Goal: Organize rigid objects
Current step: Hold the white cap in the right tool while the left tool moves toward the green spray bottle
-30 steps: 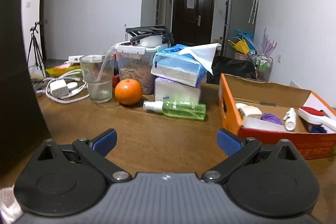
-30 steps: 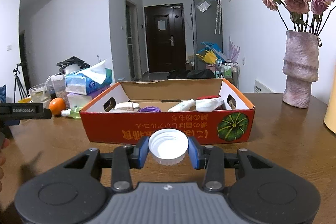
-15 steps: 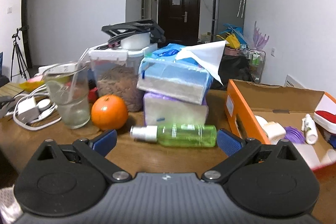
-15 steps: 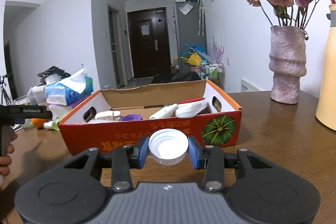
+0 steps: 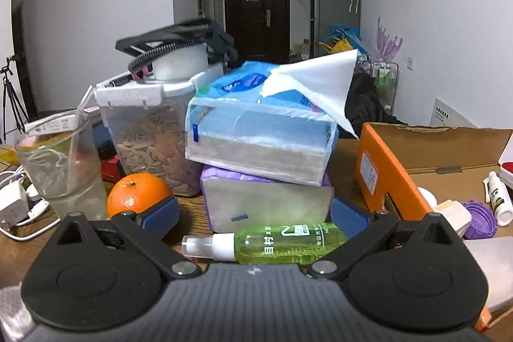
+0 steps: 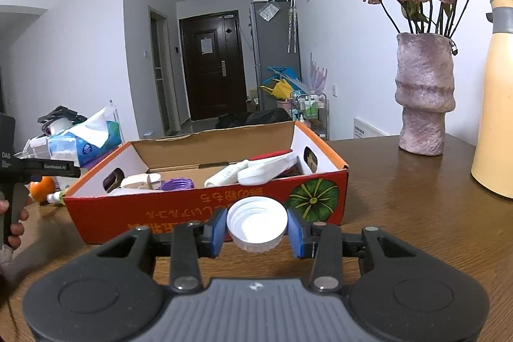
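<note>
A green spray bottle [image 5: 279, 241] with a white nozzle lies on its side on the wooden table, between the wide-apart blue pads of my left gripper [image 5: 253, 215], which is open and does not touch it. My right gripper [image 6: 257, 228] is shut on a white screw cap [image 6: 256, 221], held just in front of the orange cardboard box [image 6: 198, 207]. The box [image 5: 384, 169] holds a purple lid [image 6: 177, 184], white bottles and other small items. Part of the left gripper [image 6: 41, 167] and the person's hand show at the left of the right wrist view.
Behind the spray bottle are two stacked tissue packs [image 5: 263, 149], an orange [image 5: 136, 193], a glass with a straw [image 5: 64, 169], a food container [image 5: 154, 130] and white cables [image 5: 19, 207]. A vase of dried roses [image 6: 423, 95] and a yellow jug [image 6: 495, 104] stand right of the box.
My left gripper has moved forward to the spray bottle, which now lies between its open fingers. My right gripper, still holding the cap, has drifted slightly, so the box sits further left in view.
</note>
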